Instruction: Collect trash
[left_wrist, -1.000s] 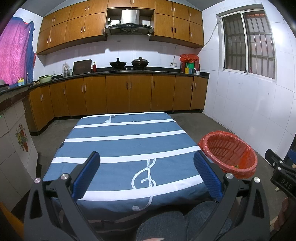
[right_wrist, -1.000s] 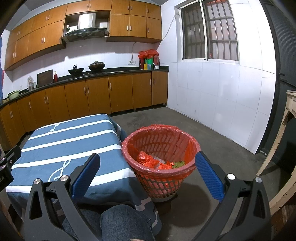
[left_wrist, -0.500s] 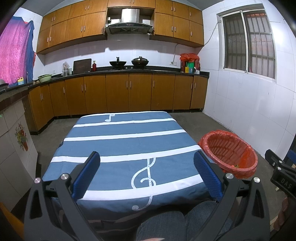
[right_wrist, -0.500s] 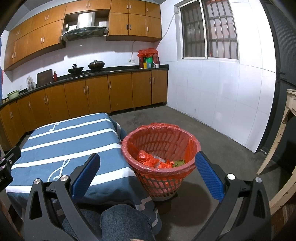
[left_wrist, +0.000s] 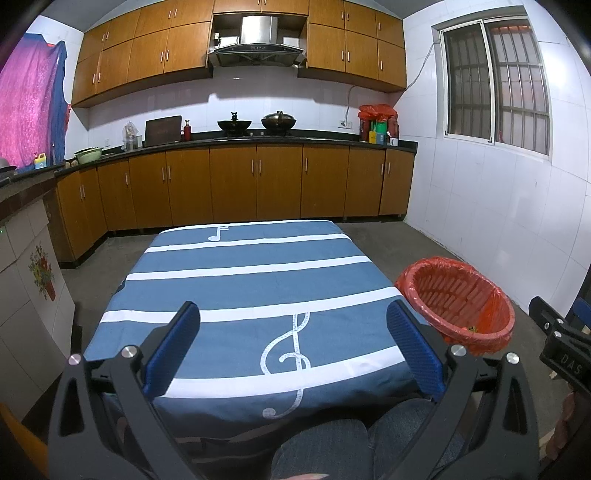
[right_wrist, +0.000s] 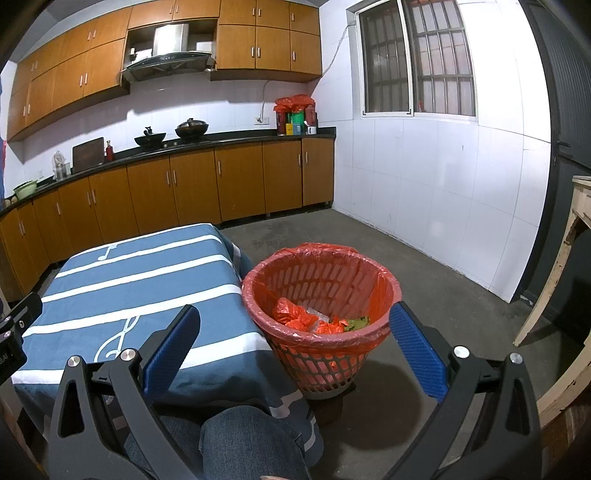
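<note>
1. Comparing with a second ago, we find almost nothing moved.
2. Both grippers, left and right, have fingers spread wide, empty.
3. Trash lies in the bin; worktop bare, so collection looks done.

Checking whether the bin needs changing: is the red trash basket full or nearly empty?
Mostly empty. The trash basket holds only a low layer of crumpled red plastic and green scraps, far below its rim.
</note>
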